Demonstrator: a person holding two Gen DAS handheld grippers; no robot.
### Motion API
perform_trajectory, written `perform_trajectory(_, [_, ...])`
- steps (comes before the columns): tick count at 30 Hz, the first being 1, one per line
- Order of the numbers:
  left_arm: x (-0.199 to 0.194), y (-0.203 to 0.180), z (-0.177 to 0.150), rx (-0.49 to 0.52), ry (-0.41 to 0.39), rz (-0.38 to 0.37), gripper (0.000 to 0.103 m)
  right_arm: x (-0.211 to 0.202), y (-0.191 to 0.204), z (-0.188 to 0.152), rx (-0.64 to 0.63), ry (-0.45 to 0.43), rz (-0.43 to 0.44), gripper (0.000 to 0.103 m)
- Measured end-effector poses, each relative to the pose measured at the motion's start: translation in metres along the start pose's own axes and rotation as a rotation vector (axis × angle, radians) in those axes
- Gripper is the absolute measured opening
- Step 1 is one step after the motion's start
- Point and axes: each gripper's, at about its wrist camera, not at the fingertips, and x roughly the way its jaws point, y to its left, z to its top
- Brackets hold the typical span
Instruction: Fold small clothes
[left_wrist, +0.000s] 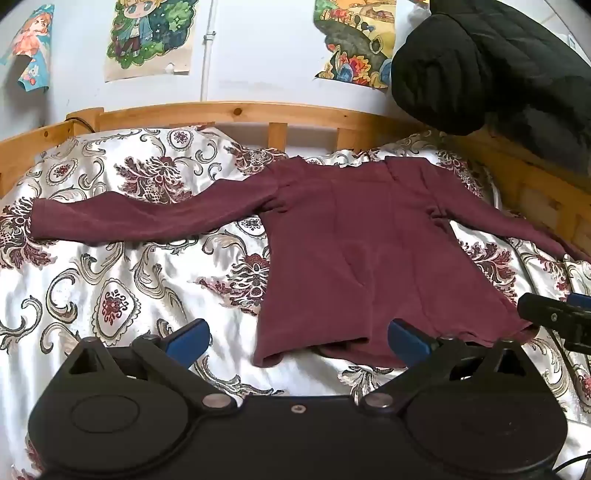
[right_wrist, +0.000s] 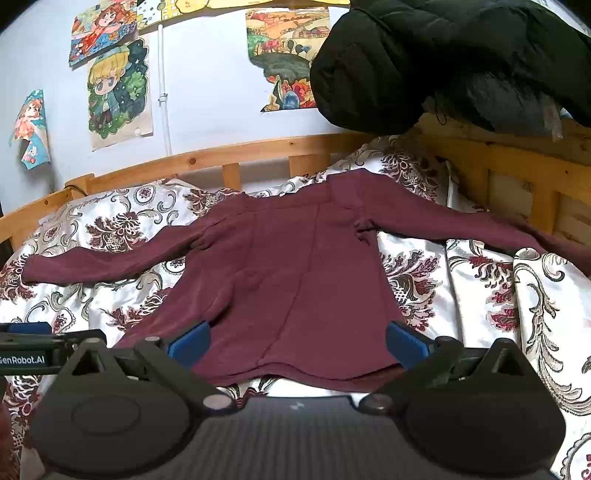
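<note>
A maroon long-sleeved shirt (left_wrist: 354, 240) lies flat on the bed with both sleeves spread out sideways; it also shows in the right wrist view (right_wrist: 288, 273). My left gripper (left_wrist: 297, 341) is open and empty, just before the shirt's bottom hem at its left corner. My right gripper (right_wrist: 297, 341) is open and empty over the hem's middle to right part. The right gripper's body (left_wrist: 554, 317) shows at the right edge of the left wrist view, and the left gripper's body (right_wrist: 40, 345) at the left edge of the right wrist view.
The bed has a white floral cover (left_wrist: 122, 288) and a wooden rail (left_wrist: 236, 114) at the far side and right. A black padded jacket (left_wrist: 487, 62) hangs over the rail at the upper right. Posters (left_wrist: 147, 37) hang on the wall.
</note>
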Motion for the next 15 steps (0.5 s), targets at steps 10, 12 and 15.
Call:
perform_trajectory(10, [0.0005, 0.0002, -0.0035, 0.013, 0.004, 0.011, 0.102, 0.0028, -0.0007, 0.0008, 0.008, 0.007, -0.008, 0.103])
perform_trajectory(12, [0.0006, 0.0004, -0.0037, 0.013, 0.004, 0.012, 0.102, 0.0026, -0.0005, -0.0013, 0.008, 0.004, -0.006, 0.103])
perform_trajectory(15, [0.0003, 0.0014, -0.005, 0.013, 0.004, 0.014, 0.102, 0.0038, 0.0004, -0.0023, 0.007, 0.001, -0.008, 0.103])
